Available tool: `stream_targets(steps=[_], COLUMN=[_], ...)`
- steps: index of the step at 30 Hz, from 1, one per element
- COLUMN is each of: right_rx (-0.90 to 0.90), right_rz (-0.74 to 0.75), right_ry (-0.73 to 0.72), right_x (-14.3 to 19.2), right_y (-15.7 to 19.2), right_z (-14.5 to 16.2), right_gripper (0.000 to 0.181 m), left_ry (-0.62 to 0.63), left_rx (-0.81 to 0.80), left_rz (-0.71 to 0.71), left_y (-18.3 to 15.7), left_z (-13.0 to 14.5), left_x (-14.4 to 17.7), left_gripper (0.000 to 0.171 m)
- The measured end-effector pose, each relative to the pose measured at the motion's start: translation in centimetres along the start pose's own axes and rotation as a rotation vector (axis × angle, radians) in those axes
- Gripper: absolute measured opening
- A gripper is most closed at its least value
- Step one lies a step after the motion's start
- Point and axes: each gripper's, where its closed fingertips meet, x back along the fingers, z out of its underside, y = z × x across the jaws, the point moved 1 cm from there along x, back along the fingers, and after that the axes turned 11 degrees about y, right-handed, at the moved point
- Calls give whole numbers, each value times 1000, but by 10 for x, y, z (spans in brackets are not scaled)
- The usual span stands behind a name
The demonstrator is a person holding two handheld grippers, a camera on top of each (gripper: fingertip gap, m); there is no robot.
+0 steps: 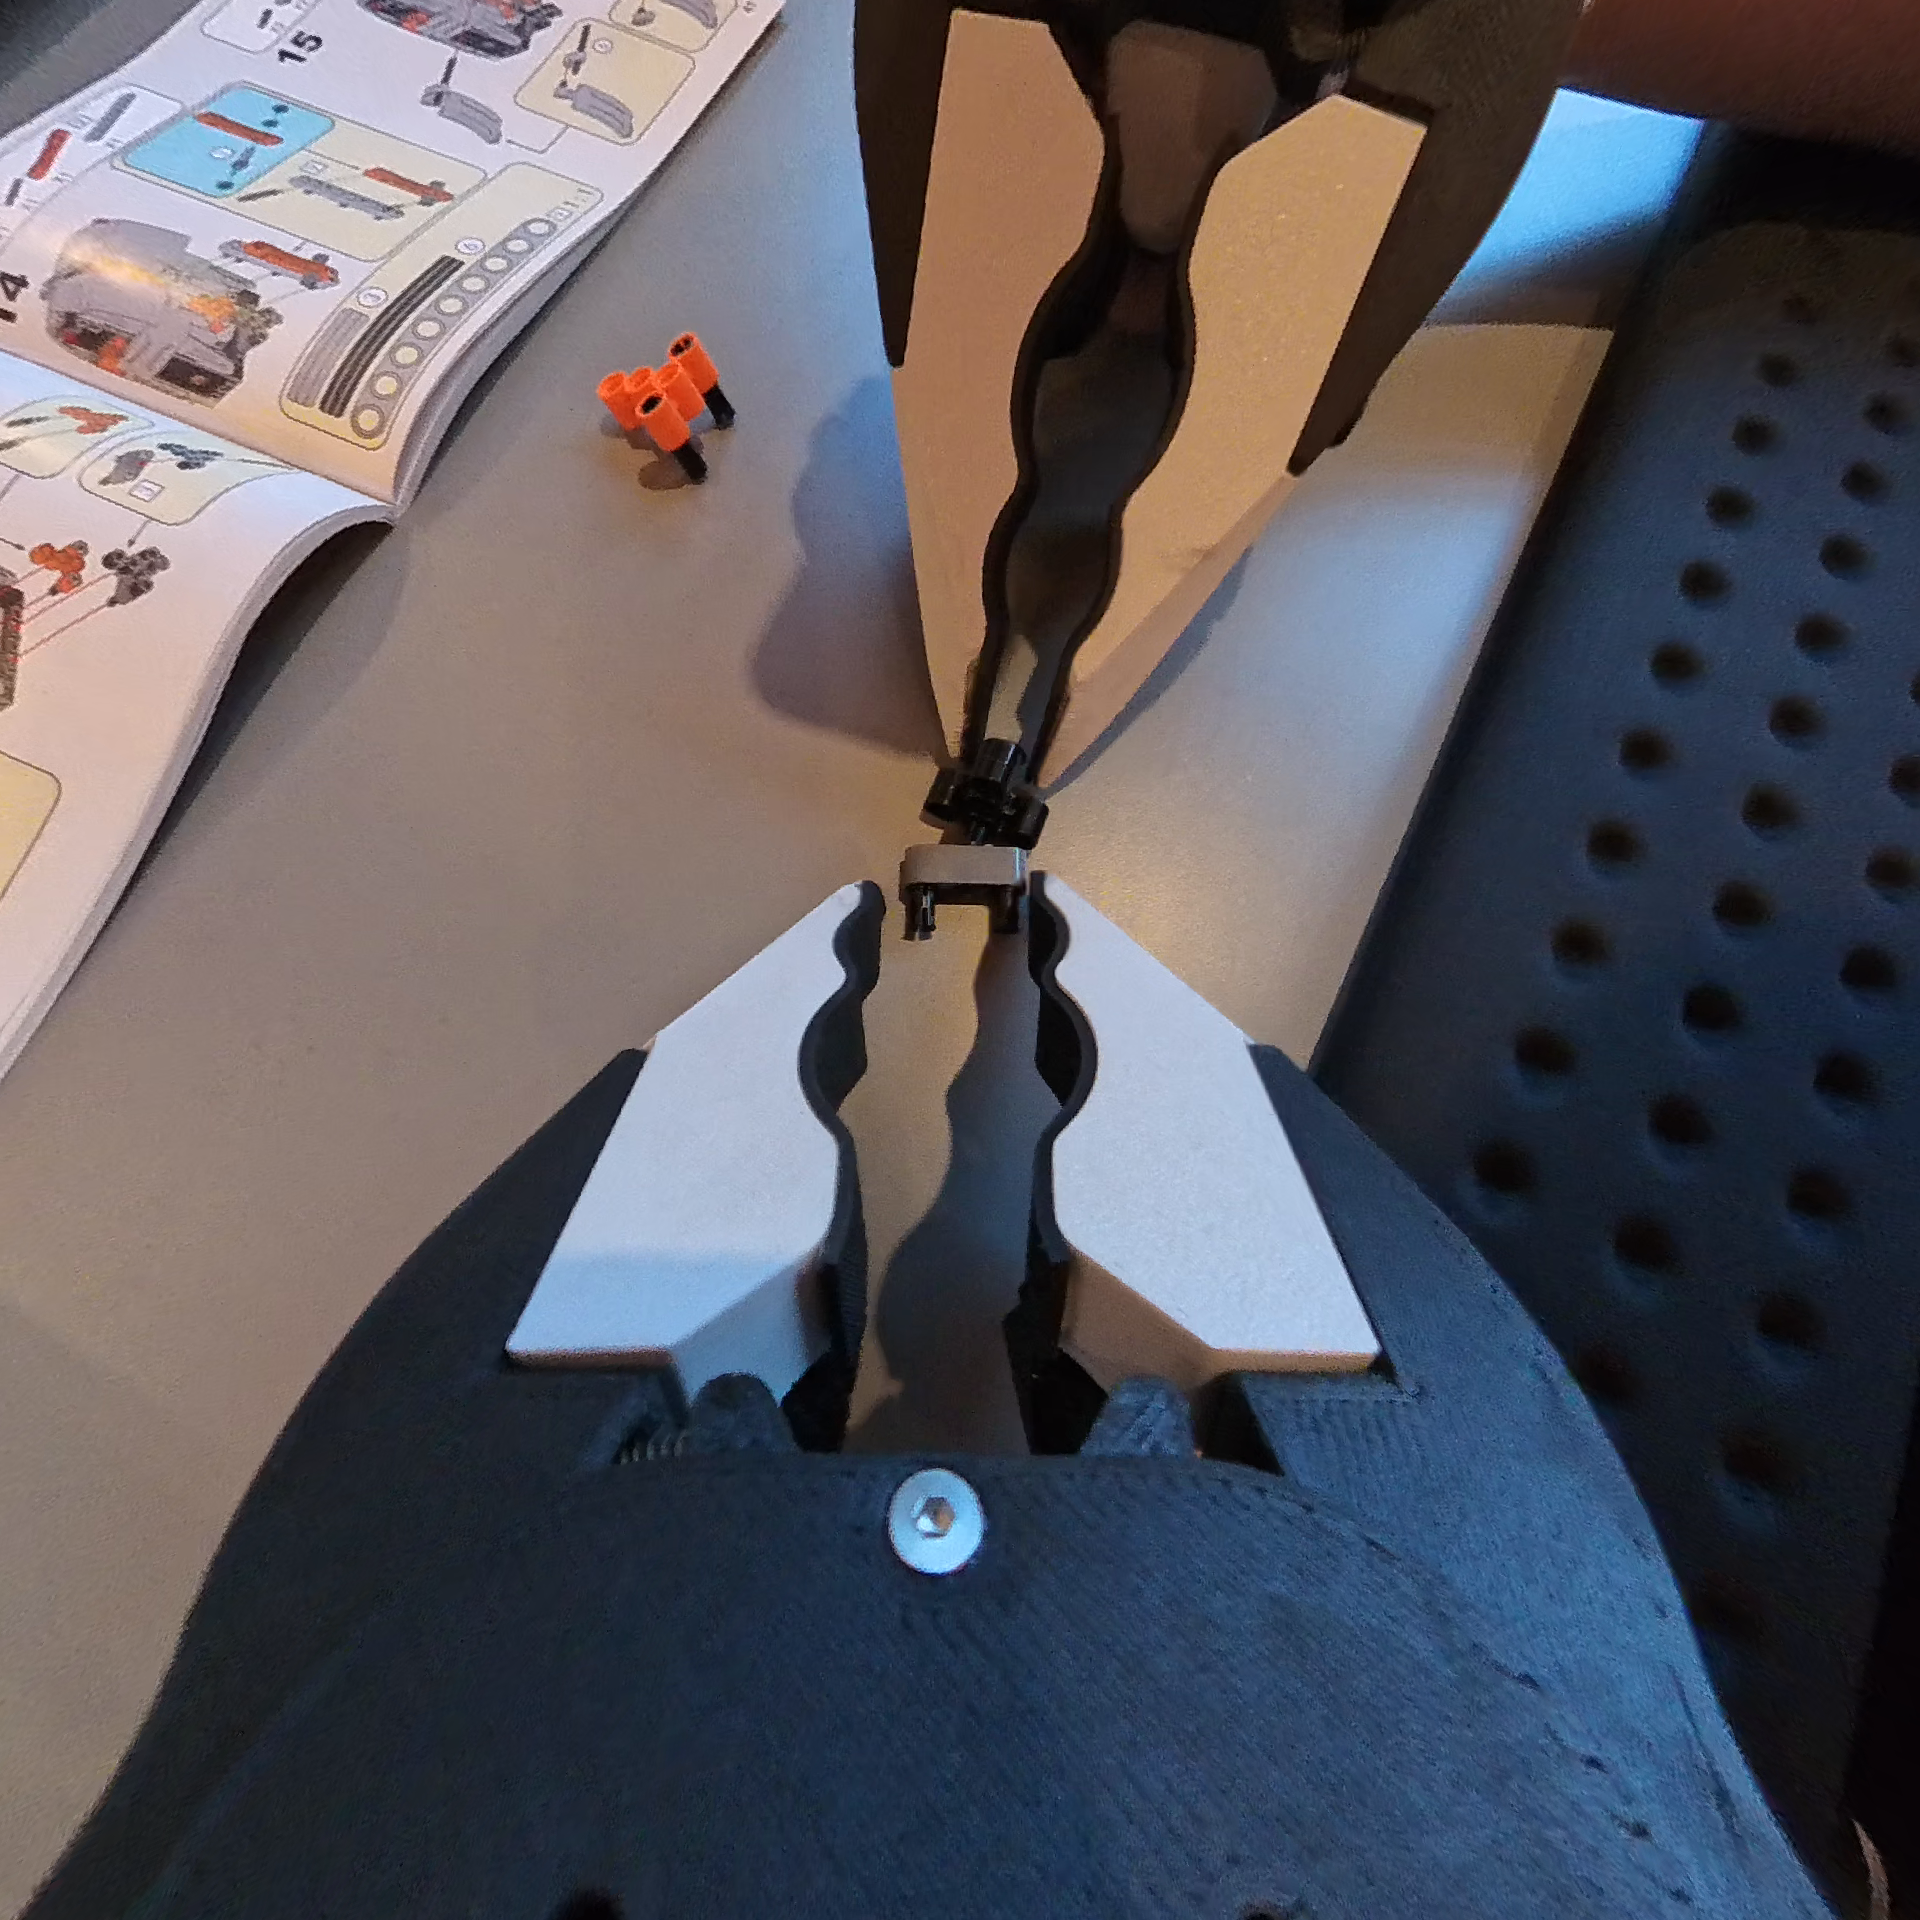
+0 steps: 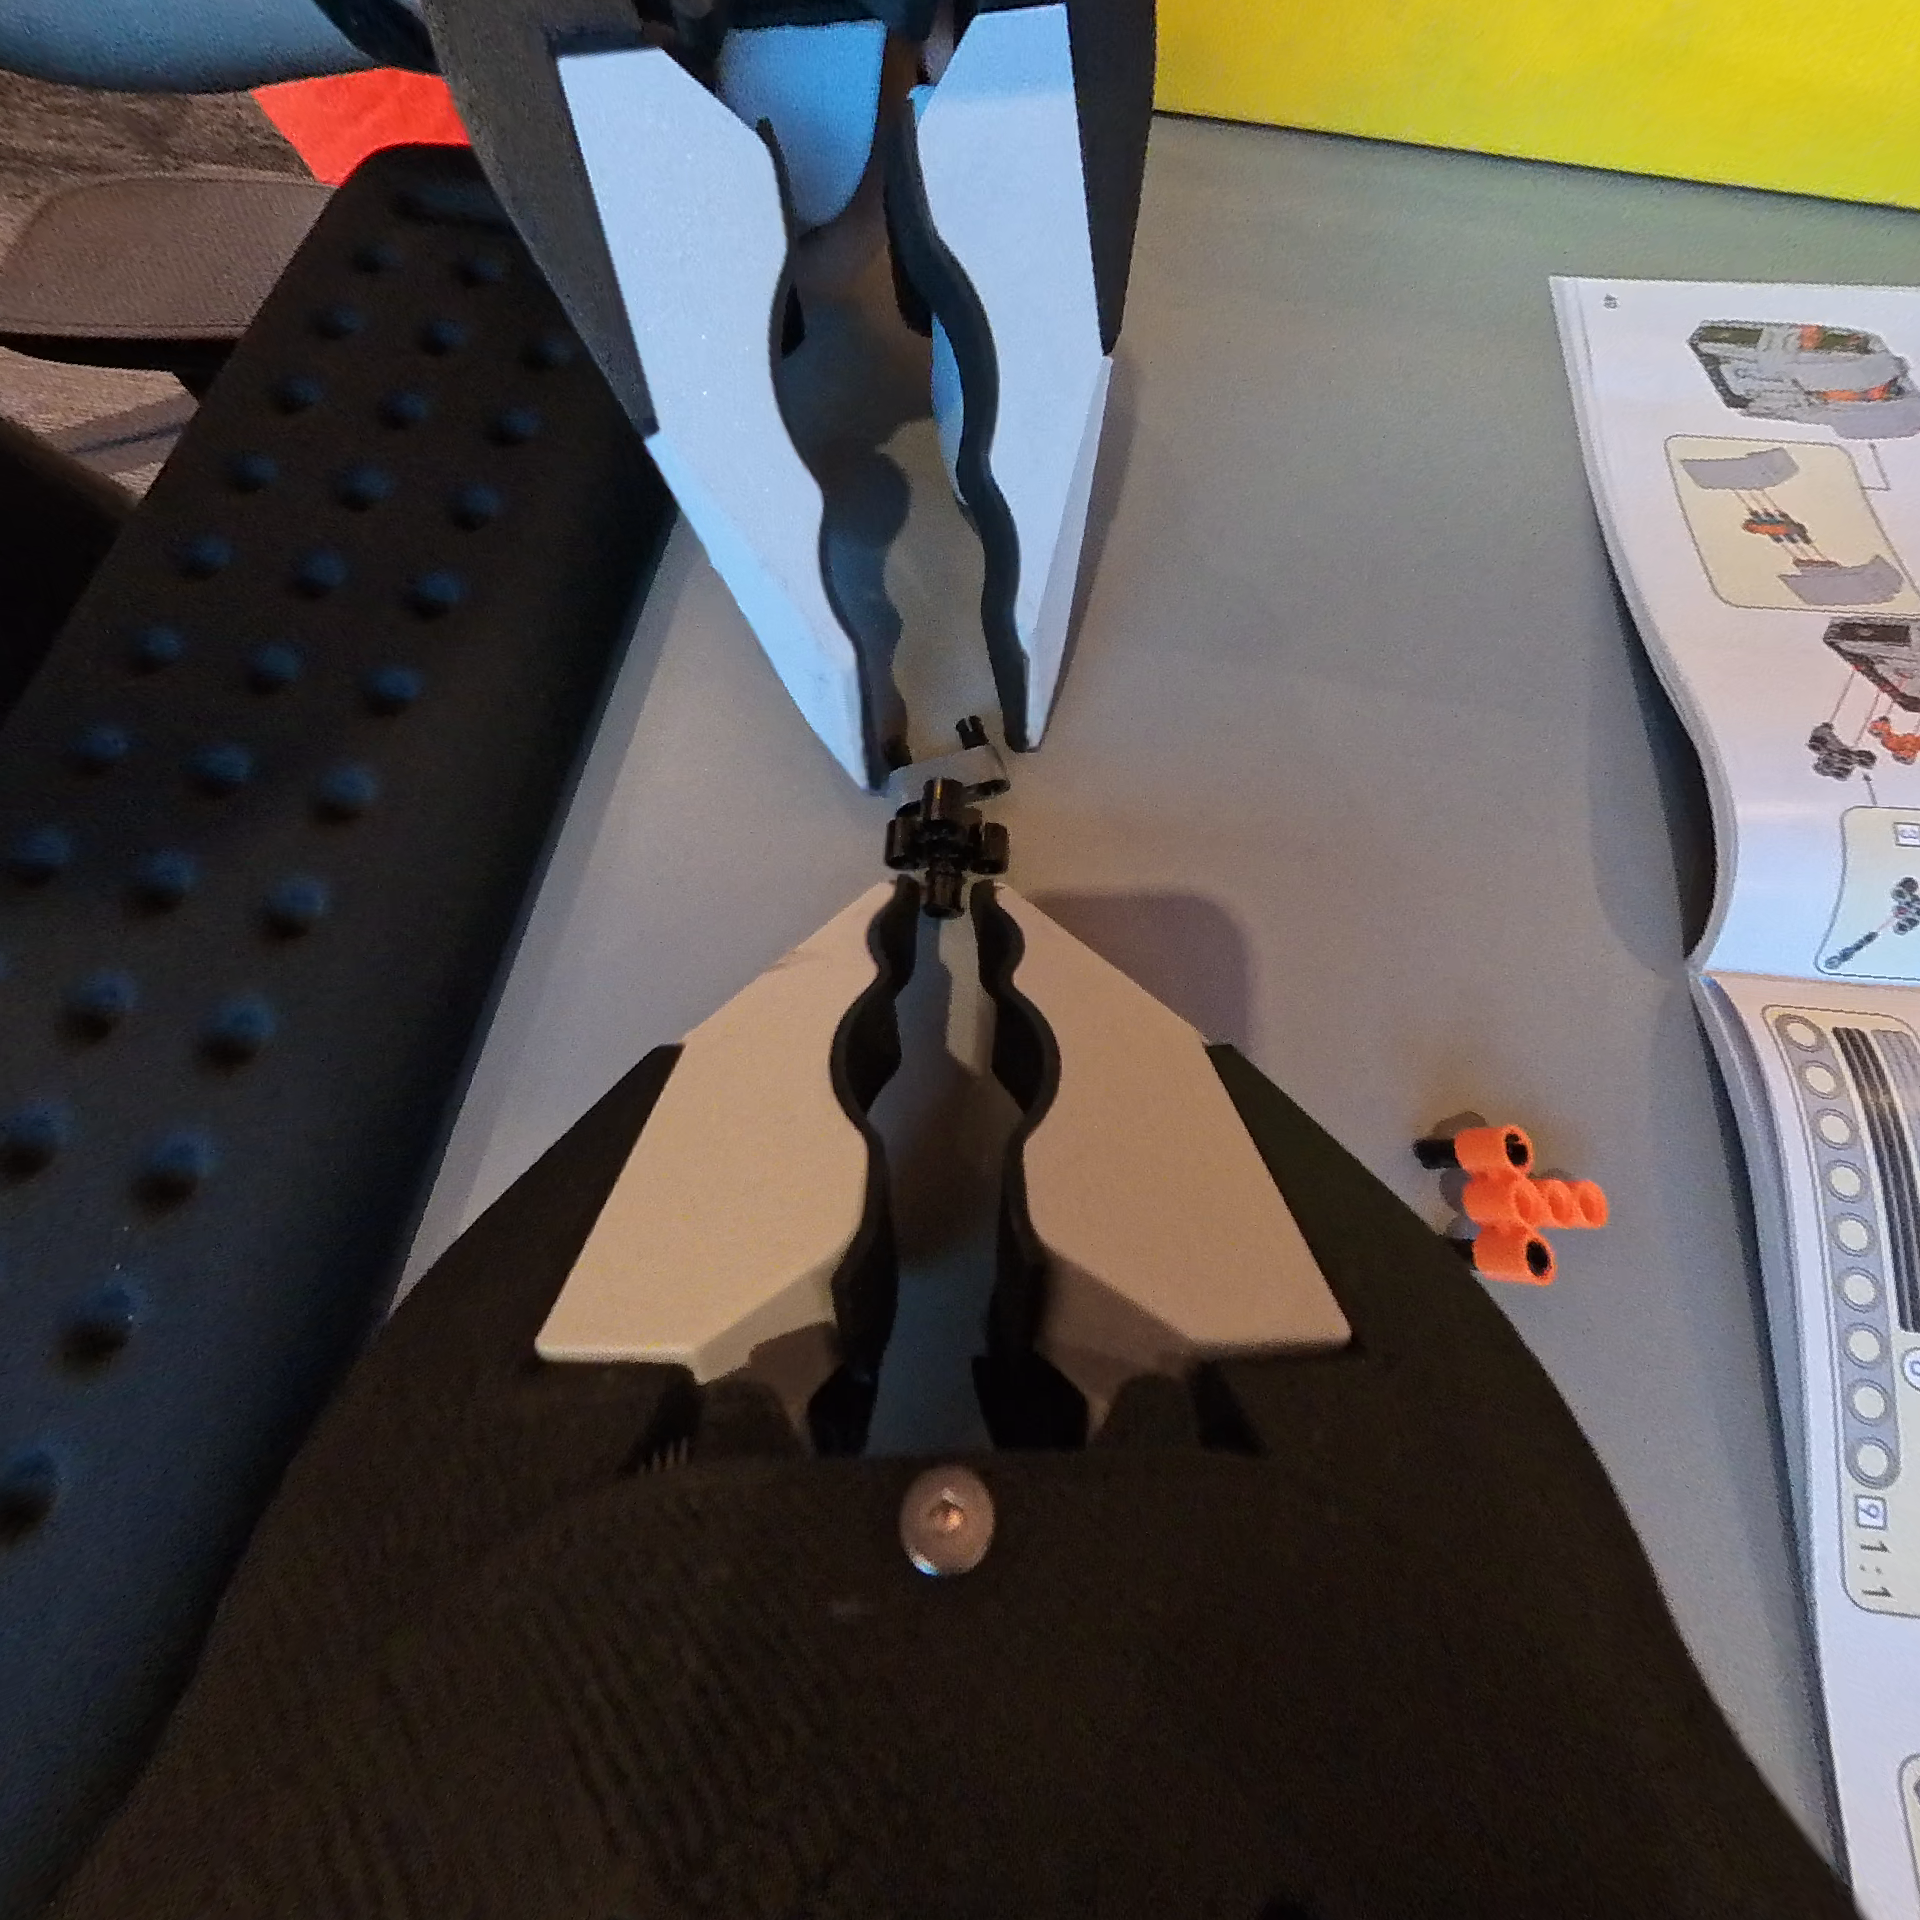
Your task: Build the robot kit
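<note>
In the left wrist view my left gripper [image 1: 956, 899] is shut on a small grey beam [image 1: 961, 864] with black pins, held across its tips just above the grey table [image 1: 520, 883]. My right gripper [image 1: 1003, 743] comes in from the top, tip to tip with it. It is shut on a small black gear-like connector [image 1: 982, 800] that touches the beam's top. In the right wrist view my right gripper [image 2: 943, 896] grips the black connector [image 2: 945, 840] by its stub. The left gripper [image 2: 951, 764] is opposite with the grey beam [image 2: 977, 767].
An orange connector piece with black pins [image 1: 665, 400] lies on the table, also in the right wrist view [image 2: 1517, 1205]. An open instruction booklet [image 1: 208, 312] [image 2: 1818, 727] lies beyond it. A black perforated seat surface [image 1: 1714, 831] [image 2: 260, 727] borders the table edge. A yellow box [image 2: 1558, 83] stands at the back. The grippers are tip to tip, or close to it.
</note>
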Motion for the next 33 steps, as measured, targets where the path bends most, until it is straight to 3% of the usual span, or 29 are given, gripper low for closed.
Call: stream_targets(steps=[8, 13, 21, 33], right_rx=[28, 47, 72, 105], right_rz=[20, -4, -2, -28], right_ry=[28, 19, 12, 9], right_x=[-3, -2, -2, -3], right_y=[1, 4, 2, 6], right_z=[-2, -2, -3, -4], right_gripper=[5, 5, 5, 5], left_ry=[31, 64, 76, 102], left_rx=[-99, -62, -97, -235], left_rz=[-34, 3, 4, 83], left_y=[-1, -1, 2, -8], left_z=[2, 3, 5, 2], left_x=[-1, 2, 2, -1], left_gripper=[21, 35, 20, 21])
